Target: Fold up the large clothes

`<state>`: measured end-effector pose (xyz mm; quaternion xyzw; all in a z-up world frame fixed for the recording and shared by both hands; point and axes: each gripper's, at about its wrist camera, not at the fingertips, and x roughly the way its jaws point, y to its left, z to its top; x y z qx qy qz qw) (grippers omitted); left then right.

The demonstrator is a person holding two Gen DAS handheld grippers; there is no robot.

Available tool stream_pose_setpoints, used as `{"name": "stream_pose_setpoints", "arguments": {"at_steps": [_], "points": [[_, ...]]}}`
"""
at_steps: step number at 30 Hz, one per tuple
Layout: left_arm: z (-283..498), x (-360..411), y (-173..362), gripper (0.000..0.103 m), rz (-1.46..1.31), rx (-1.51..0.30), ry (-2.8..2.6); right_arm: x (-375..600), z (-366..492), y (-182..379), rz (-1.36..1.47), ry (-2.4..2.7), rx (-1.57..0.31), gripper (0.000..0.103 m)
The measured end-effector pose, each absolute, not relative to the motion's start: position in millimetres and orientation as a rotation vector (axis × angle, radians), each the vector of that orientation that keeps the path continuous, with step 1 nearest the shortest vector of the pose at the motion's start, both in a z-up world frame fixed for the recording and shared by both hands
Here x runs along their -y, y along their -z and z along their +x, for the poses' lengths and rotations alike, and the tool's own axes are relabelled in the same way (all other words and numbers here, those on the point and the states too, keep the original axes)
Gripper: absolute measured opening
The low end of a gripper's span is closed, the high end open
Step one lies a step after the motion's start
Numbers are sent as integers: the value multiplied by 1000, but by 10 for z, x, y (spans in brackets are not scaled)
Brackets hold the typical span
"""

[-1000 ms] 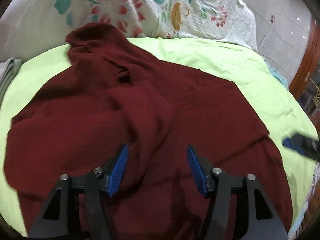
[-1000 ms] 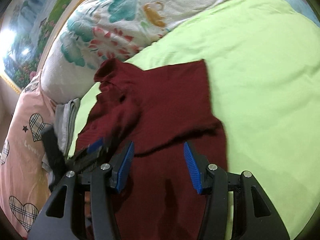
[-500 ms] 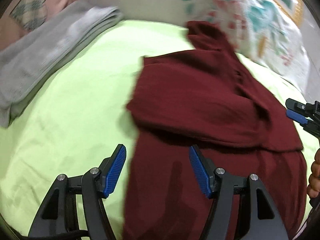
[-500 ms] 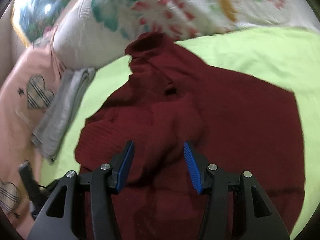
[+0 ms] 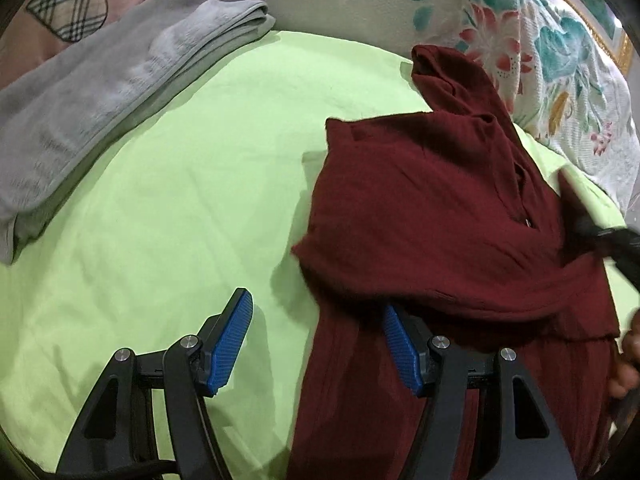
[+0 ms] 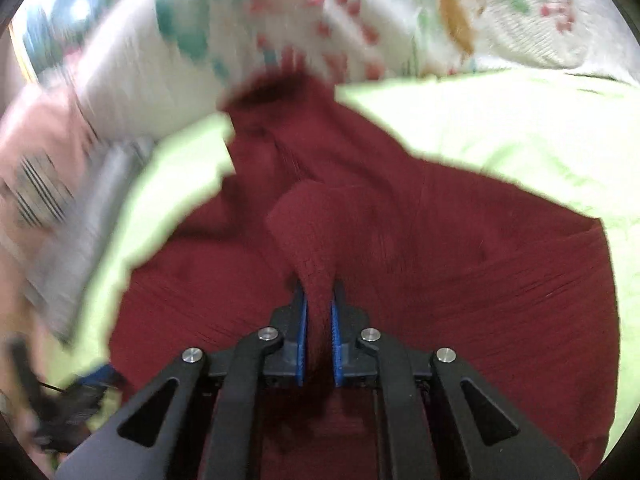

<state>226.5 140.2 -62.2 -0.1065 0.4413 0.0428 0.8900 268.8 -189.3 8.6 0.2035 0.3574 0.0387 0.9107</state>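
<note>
over at the left edge of the bed, a folded grey cloth (image 5: 104,92) lies on the lime-green sheet (image 5: 168,208), its far end against the pink pillow with plaid hearts (image 5: 68,4). next comes the left gripper (image 5: 316,344), jaws wide and holding nothing; its left blue pad hangs over bare sheet, its right pad over the near left edge of the maroon sweater (image 5: 432,208). the sweater is spread on the sheet toward the right side of the bed, partly folded over itself, with its neck end reaching the floral quilt (image 5: 540,40) at the far edge. farther right, seen from the right wrist, the right gripper (image 6: 319,328) has its jaws narrow, pinching a raised fold of the sweater (image 6: 480,264) between the blue pads. that view is blurred along its left side, so the grey cloth (image 6: 84,216) there is only a smear.
</note>
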Motion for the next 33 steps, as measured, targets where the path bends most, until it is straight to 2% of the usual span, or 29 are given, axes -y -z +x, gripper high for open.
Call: {"name": "stream_pose_setpoints", "arguments": {"at_steps": [4, 10, 13, 14, 16, 19, 21, 25, 28, 33], "points": [[2387, -1394, 681, 66, -226, -934, -114, 2284, 2250, -218, 543, -34, -589, 10], [2402, -1410, 753, 66, -226, -946, -140, 2576, 1997, 419, 634, 49, -754, 10], [2393, -1471, 756, 65, -251, -940, -143, 2678, 1987, 611, 718, 62, -818, 14], [2388, -1483, 758, 65, -254, -936, -144, 2697, 1975, 624, 735, 63, -820, 19], [2387, -1489, 761, 65, -253, -932, -143, 2726, 1970, 607, 758, 62, -800, 25], [2393, -1477, 768, 65, -246, -930, -146, 2785, 1977, 575, 768, 84, -779, 25], [2391, -1478, 771, 65, -247, -926, -145, 2825, 1954, 513, 762, 85, -757, 12], [2359, -1501, 771, 65, -258, -917, -142, 2926, 1829, 386, 724, 173, -714, 10], [2334, -1509, 772, 65, -263, -910, -143, 3050, 1805, 517, 754, 277, -817, 11], [2287, -1571, 778, 65, -304, -888, -137, 2748, 1674, 76, 658, 194, -653, 18]]}}
